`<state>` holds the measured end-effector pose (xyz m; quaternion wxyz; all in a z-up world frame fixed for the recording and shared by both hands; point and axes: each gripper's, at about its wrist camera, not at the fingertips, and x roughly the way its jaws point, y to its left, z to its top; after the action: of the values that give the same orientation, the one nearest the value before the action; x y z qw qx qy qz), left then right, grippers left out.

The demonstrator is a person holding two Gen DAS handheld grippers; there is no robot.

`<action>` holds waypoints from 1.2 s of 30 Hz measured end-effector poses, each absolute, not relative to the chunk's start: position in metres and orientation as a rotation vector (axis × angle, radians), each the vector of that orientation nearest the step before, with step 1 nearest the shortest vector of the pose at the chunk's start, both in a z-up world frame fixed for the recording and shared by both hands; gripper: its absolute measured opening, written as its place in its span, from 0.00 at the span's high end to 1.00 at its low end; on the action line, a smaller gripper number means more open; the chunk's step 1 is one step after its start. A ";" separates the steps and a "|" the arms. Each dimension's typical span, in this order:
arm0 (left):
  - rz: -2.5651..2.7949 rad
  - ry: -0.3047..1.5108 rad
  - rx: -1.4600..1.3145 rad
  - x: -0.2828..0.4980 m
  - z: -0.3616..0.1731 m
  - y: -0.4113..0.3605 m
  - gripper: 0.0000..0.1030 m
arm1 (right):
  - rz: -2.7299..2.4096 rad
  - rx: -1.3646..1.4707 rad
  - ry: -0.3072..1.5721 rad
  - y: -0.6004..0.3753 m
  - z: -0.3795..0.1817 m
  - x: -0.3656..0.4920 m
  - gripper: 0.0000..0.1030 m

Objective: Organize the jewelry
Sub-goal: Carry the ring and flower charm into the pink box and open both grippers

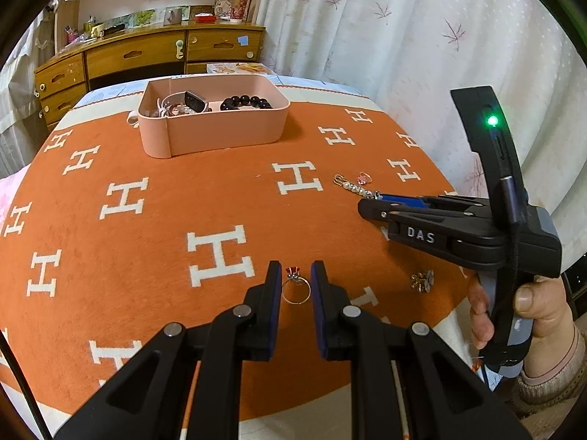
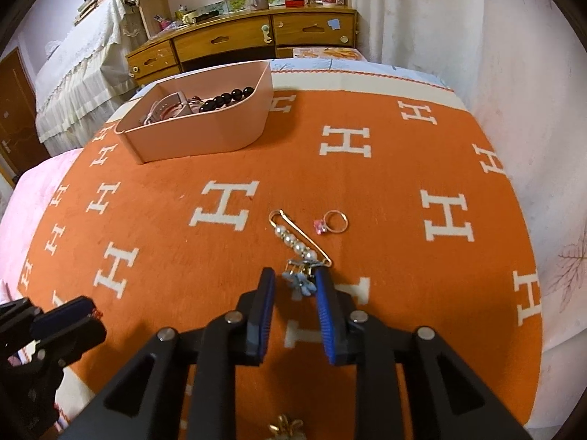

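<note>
Orange blanket (image 1: 146, 242) with white H marks covers the bed, and a pink box (image 1: 212, 128) sits toward its far end with a black bead bracelet (image 1: 245, 102) and other pieces already in it. Left gripper (image 1: 295, 278) has its jaws narrow around a red-stone ring (image 1: 295, 286); the band lies in the slot, but I cannot tell whether the pads press it. If they do not, the ring will stay on the cloth or drop on the way to the box (thin wire gives the pads little to bite).

Right gripper (image 2: 295, 282) stands partly open over a blue flower charm (image 2: 299, 284), with the charm between the pads and not clearly pinched. That charm touches the end of a pearl pin (image 2: 299, 238), so closing there may catch the pin too and drag it, or knock it into the pink-stone ring (image 2: 332, 223) just beside. Soft fabric could also bunch into the jaws.

A gold flower piece (image 1: 422, 280) lies near the right hand (image 1: 524, 311), easy to brush off the edge.
</note>
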<state>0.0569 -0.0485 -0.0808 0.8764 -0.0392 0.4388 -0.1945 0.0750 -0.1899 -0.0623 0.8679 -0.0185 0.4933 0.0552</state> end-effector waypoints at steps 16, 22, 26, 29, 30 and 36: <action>-0.264 0.839 -0.104 0.187 0.003 0.003 0.87 | 0.325 0.072 0.886 -0.164 0.036 0.112 0.81; -0.180 0.874 -0.097 0.258 -0.007 0.004 0.87 | 0.340 0.091 0.914 -0.137 0.040 0.190 0.81; -0.128 0.925 -0.094 0.282 -0.030 0.007 0.64 | 0.323 0.052 0.964 -0.121 0.025 0.228 0.81; -0.075 0.902 -0.086 0.284 -0.033 0.011 0.10 | 0.315 0.027 1.004 -0.117 0.012 0.235 0.81; -0.078 0.886 -0.087 0.281 -0.032 0.012 0.10 | 0.316 0.019 1.011 -0.117 0.009 0.234 0.81; -0.092 0.871 -0.018 0.267 -0.027 0.007 0.10 | 0.328 0.014 1.013 -0.124 0.006 0.214 0.80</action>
<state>0.2672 0.0066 -0.0271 0.9056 -0.0089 0.4216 -0.0444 0.2140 -0.1237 0.0059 0.8615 0.0067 0.4830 0.1564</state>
